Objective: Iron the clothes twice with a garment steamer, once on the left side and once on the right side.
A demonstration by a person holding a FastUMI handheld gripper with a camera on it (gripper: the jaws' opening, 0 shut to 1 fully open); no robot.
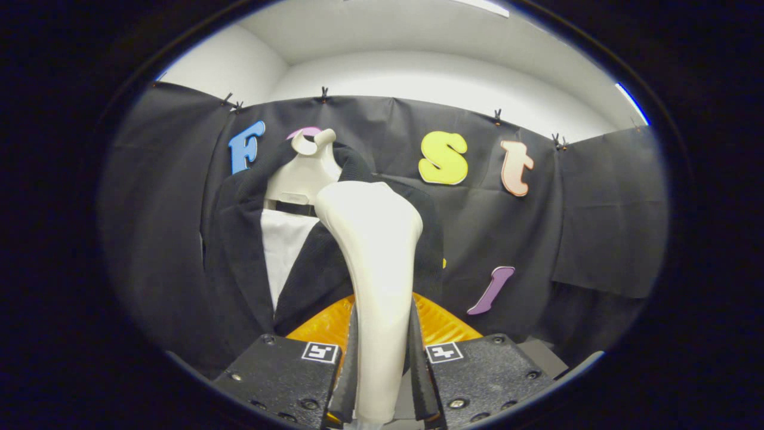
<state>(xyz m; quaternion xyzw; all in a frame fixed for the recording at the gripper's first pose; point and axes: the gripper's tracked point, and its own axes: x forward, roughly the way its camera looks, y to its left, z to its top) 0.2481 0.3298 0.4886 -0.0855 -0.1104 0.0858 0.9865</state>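
While both fingers [352,364] press the narrow handle of the garment steamer [373,251] from either side, the gripper [382,382] is clamped on it, no gap visible btw pads and handle. Steamer rises upright from the fingers, widening to a broad rounded head that sits in front of the jacket [239,251], at abt chest height, over the lapel on the wearer-side nearest the steamer. Can't tell if the head touches the cloth or hangs just off it.

Jacket is dark, hung on a pale hanger [304,170] against the booth wall, w/ a white shirt front [283,248] showing btw the lapels. Orange ribbed part [441,325] sits just behind the handle, beyond the fingers; what it is, unclear.

Handling, as a judgement: steamer is stiff, smooth plastic, prob. slippery and top-heavy w/ that big head, so a grip low on the waisted handle like this one needs firm squeeze or it'll twist. Jacket is soft, hangs free, will swing or bunch if pushed hard; light strokes down each side suit it.
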